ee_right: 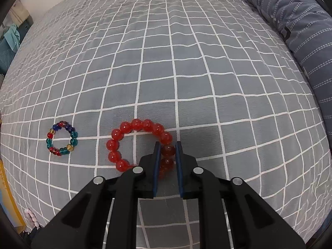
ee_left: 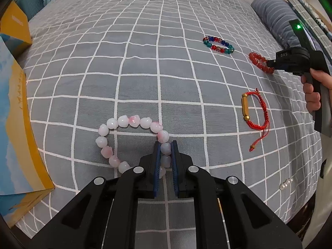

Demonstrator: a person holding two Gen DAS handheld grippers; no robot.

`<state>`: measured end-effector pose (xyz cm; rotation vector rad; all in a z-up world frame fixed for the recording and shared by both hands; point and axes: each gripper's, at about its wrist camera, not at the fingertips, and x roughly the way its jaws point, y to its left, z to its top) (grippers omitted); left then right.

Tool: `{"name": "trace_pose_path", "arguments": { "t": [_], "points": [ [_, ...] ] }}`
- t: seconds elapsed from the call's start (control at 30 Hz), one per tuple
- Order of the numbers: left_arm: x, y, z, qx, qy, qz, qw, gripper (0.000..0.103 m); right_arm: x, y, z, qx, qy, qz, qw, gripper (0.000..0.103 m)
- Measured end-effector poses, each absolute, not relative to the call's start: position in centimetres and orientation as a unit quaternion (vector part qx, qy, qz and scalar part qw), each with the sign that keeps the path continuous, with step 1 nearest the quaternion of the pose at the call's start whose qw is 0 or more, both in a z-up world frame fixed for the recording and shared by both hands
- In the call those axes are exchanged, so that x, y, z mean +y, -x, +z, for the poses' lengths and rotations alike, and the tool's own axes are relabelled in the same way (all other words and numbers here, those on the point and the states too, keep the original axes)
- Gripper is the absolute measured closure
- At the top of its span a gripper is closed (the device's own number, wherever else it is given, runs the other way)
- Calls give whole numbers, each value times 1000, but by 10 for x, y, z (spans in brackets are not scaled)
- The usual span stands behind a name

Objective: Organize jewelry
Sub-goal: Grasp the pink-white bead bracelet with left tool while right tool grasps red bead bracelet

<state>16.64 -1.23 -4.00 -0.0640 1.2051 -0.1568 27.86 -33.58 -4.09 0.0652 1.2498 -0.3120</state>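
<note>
My left gripper (ee_left: pixel 166 145) is shut on the near right side of a pink-and-white bead bracelet (ee_left: pixel 122 122) that lies on the grey checked bedspread. My right gripper (ee_right: pixel 168 145) is shut on the right side of a red bead bracelet (ee_right: pixel 128 130), which also shows in the left wrist view (ee_left: pixel 257 61) with the right gripper (ee_left: pixel 269 63) at its far end. A multicoloured bead bracelet (ee_left: pixel 217 44) lies beyond, also in the right wrist view (ee_right: pixel 62 139). A red cord bracelet with a gold bar (ee_left: pixel 255 112) lies at right.
A yellow and blue box (ee_left: pixel 18 141) stands at the left edge. A striped blue pillow (ee_right: pixel 300 31) lies along the right. A few small pearls (ee_left: pixel 286 183) sit at the bed's right edge. A yellow box (ee_left: pixel 14 27) stands far left.
</note>
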Motion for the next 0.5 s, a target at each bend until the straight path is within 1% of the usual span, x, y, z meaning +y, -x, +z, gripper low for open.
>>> {"name": "trace_pose_path", "arguments": {
  "t": [0.5],
  "points": [
    [-9, -164, -10, 546, 24, -77, 834, 93, -322, -265, -14, 564, -26, -130, 815, 90]
  ]
}}
